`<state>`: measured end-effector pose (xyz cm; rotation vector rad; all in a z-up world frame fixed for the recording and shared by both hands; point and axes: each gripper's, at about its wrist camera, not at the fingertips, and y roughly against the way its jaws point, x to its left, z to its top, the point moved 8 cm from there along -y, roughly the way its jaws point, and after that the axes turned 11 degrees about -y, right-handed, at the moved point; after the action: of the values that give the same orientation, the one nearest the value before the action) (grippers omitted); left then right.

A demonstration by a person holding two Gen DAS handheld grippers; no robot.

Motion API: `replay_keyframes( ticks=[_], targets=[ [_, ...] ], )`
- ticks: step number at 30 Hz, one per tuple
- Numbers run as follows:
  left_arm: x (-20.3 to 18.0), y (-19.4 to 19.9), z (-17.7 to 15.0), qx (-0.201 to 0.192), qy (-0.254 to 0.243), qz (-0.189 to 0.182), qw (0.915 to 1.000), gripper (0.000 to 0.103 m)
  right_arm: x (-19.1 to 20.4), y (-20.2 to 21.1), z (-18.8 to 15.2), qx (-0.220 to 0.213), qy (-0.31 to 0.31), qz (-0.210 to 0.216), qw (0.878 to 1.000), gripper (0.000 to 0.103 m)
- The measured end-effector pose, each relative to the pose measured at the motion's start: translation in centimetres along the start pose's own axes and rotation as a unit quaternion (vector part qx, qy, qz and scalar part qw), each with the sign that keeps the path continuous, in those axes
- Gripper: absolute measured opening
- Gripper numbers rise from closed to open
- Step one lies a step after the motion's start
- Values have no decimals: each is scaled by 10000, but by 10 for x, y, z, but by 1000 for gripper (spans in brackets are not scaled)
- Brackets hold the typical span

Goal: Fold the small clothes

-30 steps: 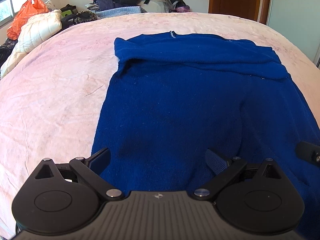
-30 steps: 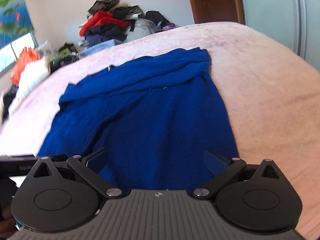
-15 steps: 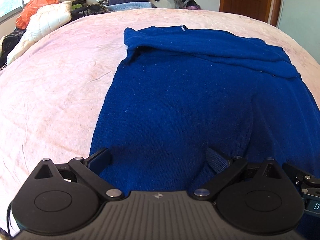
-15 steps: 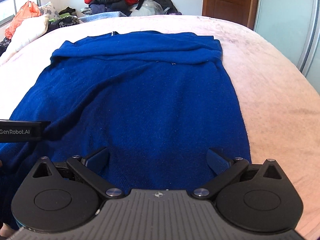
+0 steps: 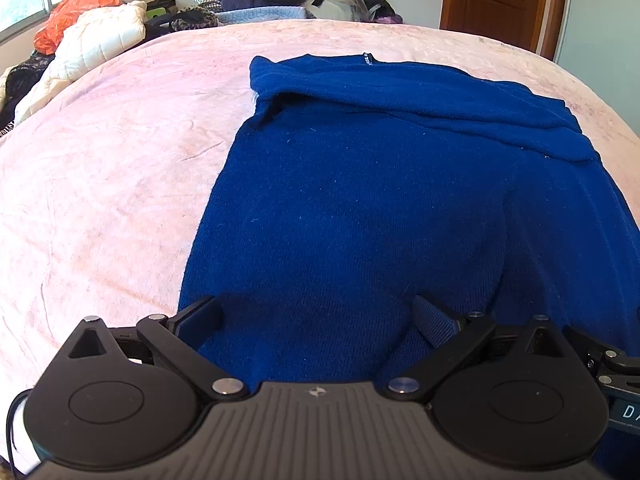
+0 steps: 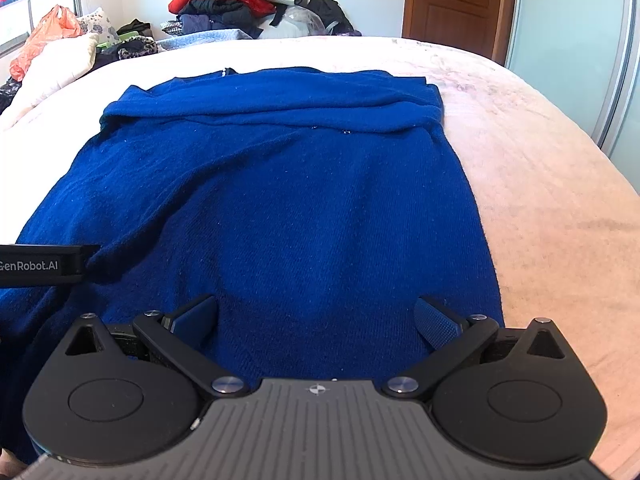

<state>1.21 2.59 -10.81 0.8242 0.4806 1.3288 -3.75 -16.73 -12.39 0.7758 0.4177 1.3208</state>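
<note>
A dark blue knit sweater (image 5: 380, 200) lies flat on the pink bed cover (image 5: 100, 160), its sleeves folded across the far end near the collar. It also shows in the right wrist view (image 6: 300, 200). My left gripper (image 5: 316, 316) is open and empty over the near left part of the hem. My right gripper (image 6: 316, 316) is open and empty over the near right part of the hem. The left gripper's finger (image 6: 40, 266) shows at the left edge of the right wrist view, against the fabric. Part of the right gripper (image 5: 616, 364) shows at the lower right of the left wrist view.
A pile of clothes (image 6: 236, 4) is heaped beyond the far end of the bed. A white quilted jacket (image 5: 92, 48) and an orange bag (image 5: 76, 8) lie at the far left. A wooden door (image 6: 452, 4) stands at the back right.
Both grippers have pulled back toward the near hem and levelled out; the right wrist view has swung from tilted to square with the sweater. Both jaws stayed open.
</note>
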Motion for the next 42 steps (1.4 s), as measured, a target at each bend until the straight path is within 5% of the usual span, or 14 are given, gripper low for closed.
replay_keyframes(
  ticks=[42],
  targets=[
    [0,3,-4,-133,20,18,9999,103,0,2,-3,-157,94,90,9998,103]
  ],
)
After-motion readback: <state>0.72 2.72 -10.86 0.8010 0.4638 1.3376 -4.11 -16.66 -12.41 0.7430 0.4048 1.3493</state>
